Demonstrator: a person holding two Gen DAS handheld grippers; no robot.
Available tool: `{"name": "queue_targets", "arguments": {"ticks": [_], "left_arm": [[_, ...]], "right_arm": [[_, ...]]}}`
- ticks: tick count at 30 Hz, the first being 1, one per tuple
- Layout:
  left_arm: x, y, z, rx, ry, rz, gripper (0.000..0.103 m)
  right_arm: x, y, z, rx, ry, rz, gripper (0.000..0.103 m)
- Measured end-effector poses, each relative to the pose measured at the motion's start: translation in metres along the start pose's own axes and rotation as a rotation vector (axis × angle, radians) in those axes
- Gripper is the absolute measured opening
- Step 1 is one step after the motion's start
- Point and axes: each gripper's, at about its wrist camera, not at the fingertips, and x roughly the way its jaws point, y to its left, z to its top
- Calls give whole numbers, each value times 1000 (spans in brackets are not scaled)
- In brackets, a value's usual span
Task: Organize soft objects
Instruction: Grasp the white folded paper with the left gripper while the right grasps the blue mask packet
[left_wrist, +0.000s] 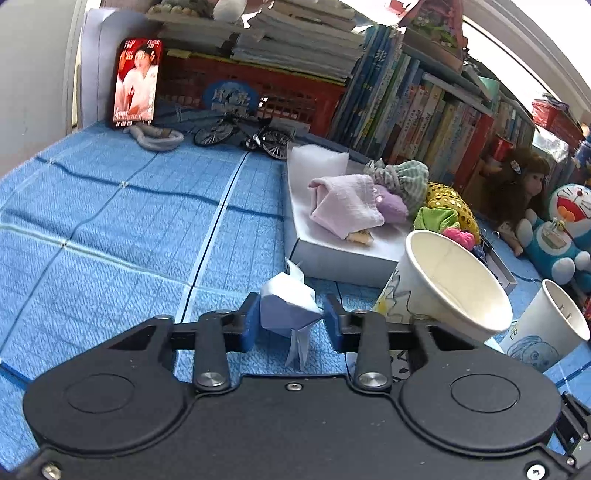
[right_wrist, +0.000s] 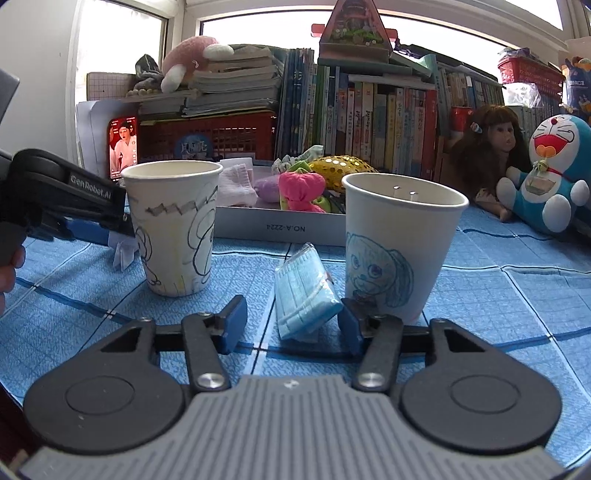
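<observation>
My left gripper (left_wrist: 291, 322) is open around a folded white paper piece (left_wrist: 286, 306) lying on the blue cloth; its pads stand on either side, a small gap showing on the right. The paper also shows in the right wrist view (right_wrist: 123, 254), beside the left gripper's arm (right_wrist: 62, 199). My right gripper (right_wrist: 291, 325) is open around a folded blue face mask (right_wrist: 301, 291) on the cloth. A white tray (left_wrist: 332, 254) holds a pink cloth (left_wrist: 343, 205), a purple soft toy (left_wrist: 391, 203) and other soft items.
Two drawn-on paper cups stand close by: one (right_wrist: 171, 225) left of the mask, one (right_wrist: 397, 243) right of it, touching my right finger. They also show in the left wrist view (left_wrist: 447, 277) (left_wrist: 550, 328). A doll (right_wrist: 491, 155), a Doraemon plush (right_wrist: 554, 166), books and a model bicycle (left_wrist: 243, 134) line the back.
</observation>
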Motion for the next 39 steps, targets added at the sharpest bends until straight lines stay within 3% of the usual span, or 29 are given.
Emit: {"name": "queue_targets", "arguments": {"ticks": [2, 4, 9, 14, 17, 20, 23, 28, 32, 35, 37, 39], "left_arm": [[-2, 0, -1, 0, -3, 2, 34], [-5, -1, -1, 14, -9, 6, 34], [-20, -2, -4, 37, -20, 7, 34], [-42, 2, -13, 45, -16, -15, 34], [-51, 3, -21, 61, 7, -40, 34], [-57, 1, -29, 88, 6, -28, 39], [-57, -4, -35, 117, 7, -20, 50], [-53, -13, -39, 183, -16, 22, 60], [-43, -16, -39, 219, -14, 38, 62], [-35, -12, -36, 190, 7, 31, 54], [-33, -10, -36, 175, 20, 17, 35], [-34, -11, -37, 184, 16, 24, 36]], "right_arm": [[0, 2, 0, -11, 7, 0, 37], [0, 1, 0, -18, 17, 9, 27], [-13, 0, -2, -47, 13, 56, 26], [-35, -10, -3, -76, 38, 140, 29], [-43, -16, -5, -113, 33, 116, 57], [-48, -16, -7, -181, -11, 57, 69], [-46, -12, -6, -224, -22, 66, 76], [-33, -1, -5, -303, -5, 99, 78], [-17, -5, 1, -240, 44, 130, 78], [-9, -15, 6, -153, 78, 139, 78], [-5, -22, 7, -94, 106, 157, 77], [-5, -25, 5, -59, 115, 164, 54]]}}
